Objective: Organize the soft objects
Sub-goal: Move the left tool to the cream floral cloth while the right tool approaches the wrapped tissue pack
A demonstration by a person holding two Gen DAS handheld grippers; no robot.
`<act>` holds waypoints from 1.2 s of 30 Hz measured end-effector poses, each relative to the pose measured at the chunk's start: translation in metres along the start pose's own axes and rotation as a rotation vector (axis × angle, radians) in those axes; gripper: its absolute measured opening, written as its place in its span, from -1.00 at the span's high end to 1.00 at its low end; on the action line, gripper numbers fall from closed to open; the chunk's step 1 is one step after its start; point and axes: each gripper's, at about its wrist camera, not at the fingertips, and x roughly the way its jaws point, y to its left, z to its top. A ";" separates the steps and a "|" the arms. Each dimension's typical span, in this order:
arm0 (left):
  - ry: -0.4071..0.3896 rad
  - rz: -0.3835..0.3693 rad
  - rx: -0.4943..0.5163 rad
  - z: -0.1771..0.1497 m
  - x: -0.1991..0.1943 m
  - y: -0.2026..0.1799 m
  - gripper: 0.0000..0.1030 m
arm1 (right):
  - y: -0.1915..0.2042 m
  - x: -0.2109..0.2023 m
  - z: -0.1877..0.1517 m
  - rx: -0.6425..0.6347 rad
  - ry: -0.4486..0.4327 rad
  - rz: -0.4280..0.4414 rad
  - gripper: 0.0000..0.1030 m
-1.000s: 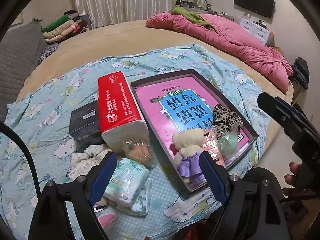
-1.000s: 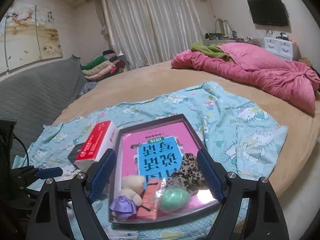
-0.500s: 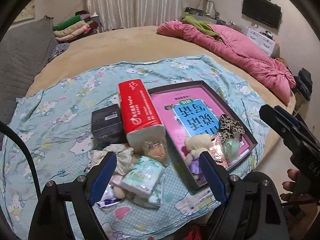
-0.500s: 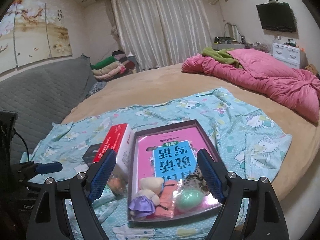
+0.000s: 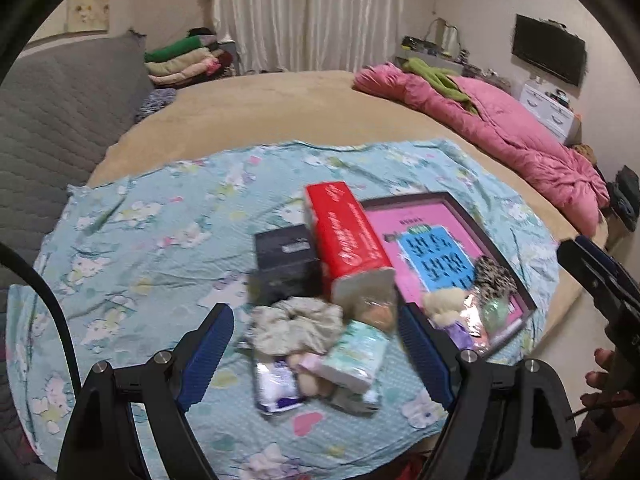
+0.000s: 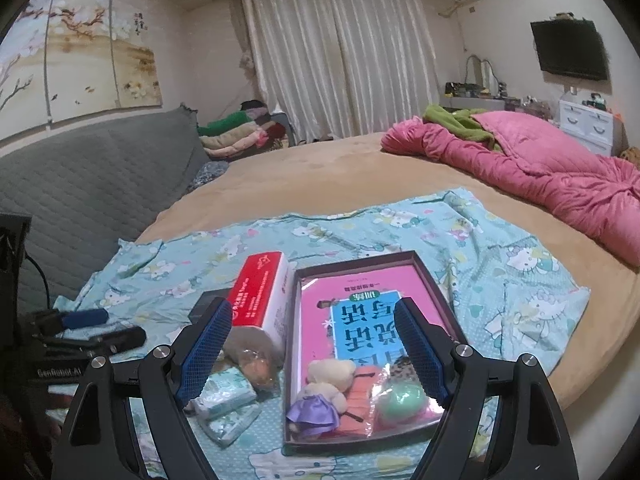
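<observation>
A dark tray [image 5: 500, 236] [image 6: 434, 276] with a pink and blue book holds a small teddy in a purple dress [image 6: 322, 392], an orange packet [image 6: 362, 400], a green ball [image 6: 402, 400] and a leopard scrunchie [image 5: 494, 274]. Left of the tray lie a pale scrunchie [image 5: 298, 322], tissue packs [image 5: 356, 356] [image 6: 226, 398], a wrapped bun [image 6: 256, 366] and small packets [image 5: 276, 384]. My left gripper [image 5: 314, 354] is open above this pile. My right gripper [image 6: 314, 346] is open above the tray's near end.
A red tissue box [image 5: 346, 236] [image 6: 262, 292] and a black box [image 5: 286, 252] stand beside the tray on a light-blue cloth [image 5: 140, 240]. A pink quilt [image 6: 540, 176] lies at the far right. A grey padded headboard [image 6: 88, 176] is on the left.
Both grippers have pulled back and swung left, so the tray and pile look smaller and shifted right. Both stay open. No object has moved.
</observation>
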 end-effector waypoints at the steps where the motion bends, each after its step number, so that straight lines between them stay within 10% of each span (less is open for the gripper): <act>1: -0.002 0.000 -0.009 0.001 -0.001 0.004 -0.63 | 0.002 0.000 0.000 -0.003 0.000 0.004 -0.63; 36: 0.101 -0.003 -0.168 -0.028 0.044 0.089 -0.63 | 0.077 0.049 -0.044 -0.137 0.198 0.151 -0.64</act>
